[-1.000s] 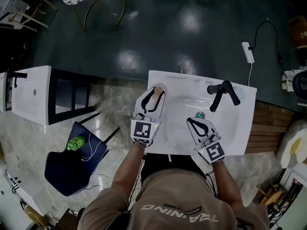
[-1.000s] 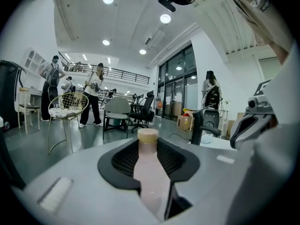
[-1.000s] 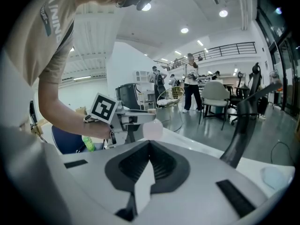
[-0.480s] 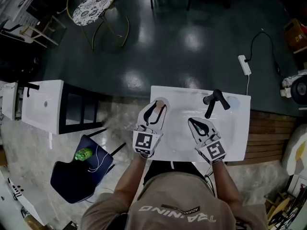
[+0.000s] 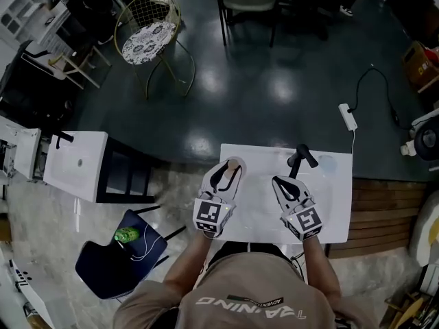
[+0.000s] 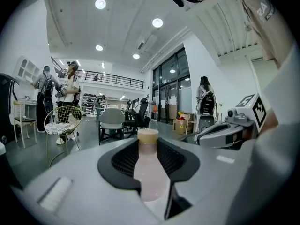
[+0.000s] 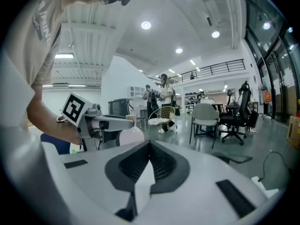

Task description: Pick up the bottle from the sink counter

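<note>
A small bottle (image 6: 149,168) of pale pink liquid with a beige cap stands upright between the black pads of my left gripper (image 6: 148,153), which is shut on its body. In the head view the bottle's cap (image 5: 233,164) shows at the tip of the left gripper (image 5: 224,177), over the left part of the white sink counter (image 5: 334,211). My right gripper (image 5: 281,182) hangs over the basin, near the black faucet (image 5: 300,158). Its jaws (image 7: 149,146) are shut with nothing in them. The right gripper view also catches the left gripper (image 7: 101,121) and bottle (image 7: 132,136).
A white power strip (image 5: 348,116) with its cable lies on the dark floor behind the sink. A wire chair (image 5: 152,33) stands far left. A white cabinet (image 5: 75,164) and a blue seat (image 5: 113,259) with a green bottle (image 5: 127,236) are at my left.
Both grippers have risen away from the sink, which now looks smaller and lower in view. The bottle has come up off the counter's left corner in the left gripper.
</note>
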Demonstrator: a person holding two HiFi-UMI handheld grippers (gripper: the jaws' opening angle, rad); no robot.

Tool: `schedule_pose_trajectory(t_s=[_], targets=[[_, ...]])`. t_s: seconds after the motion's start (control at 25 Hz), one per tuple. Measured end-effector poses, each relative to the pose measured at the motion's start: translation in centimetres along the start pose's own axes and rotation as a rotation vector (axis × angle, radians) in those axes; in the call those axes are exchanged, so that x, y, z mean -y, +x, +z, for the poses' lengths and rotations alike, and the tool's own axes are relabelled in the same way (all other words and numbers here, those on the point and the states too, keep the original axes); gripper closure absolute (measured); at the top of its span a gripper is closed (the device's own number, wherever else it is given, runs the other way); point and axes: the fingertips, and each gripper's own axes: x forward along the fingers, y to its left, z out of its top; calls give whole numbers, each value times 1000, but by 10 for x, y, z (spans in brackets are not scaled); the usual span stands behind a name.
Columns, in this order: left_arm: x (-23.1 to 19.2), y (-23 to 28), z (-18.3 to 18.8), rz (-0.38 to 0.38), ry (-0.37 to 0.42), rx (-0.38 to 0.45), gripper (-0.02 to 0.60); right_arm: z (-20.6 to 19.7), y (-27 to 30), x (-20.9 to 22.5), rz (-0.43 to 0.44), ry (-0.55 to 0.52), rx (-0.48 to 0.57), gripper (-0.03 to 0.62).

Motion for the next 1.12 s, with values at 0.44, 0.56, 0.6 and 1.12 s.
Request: schedule_pose_trajectory(t_s=[0.44,0.56,0.6,1.12], targets=[[16,-8,36,-10,-9,31,459,35,-27,26,-65,-31,102,588],[18,-9,45,-19,-4,41,459,43,-34,33,-88,-40,126,586],[18,-8,49,-24,-4,45,459,45,-35,37,-96,-41,133,586],[21,2,92,-54,45,82,459,77,-54,71,-142,-60,193,588]])
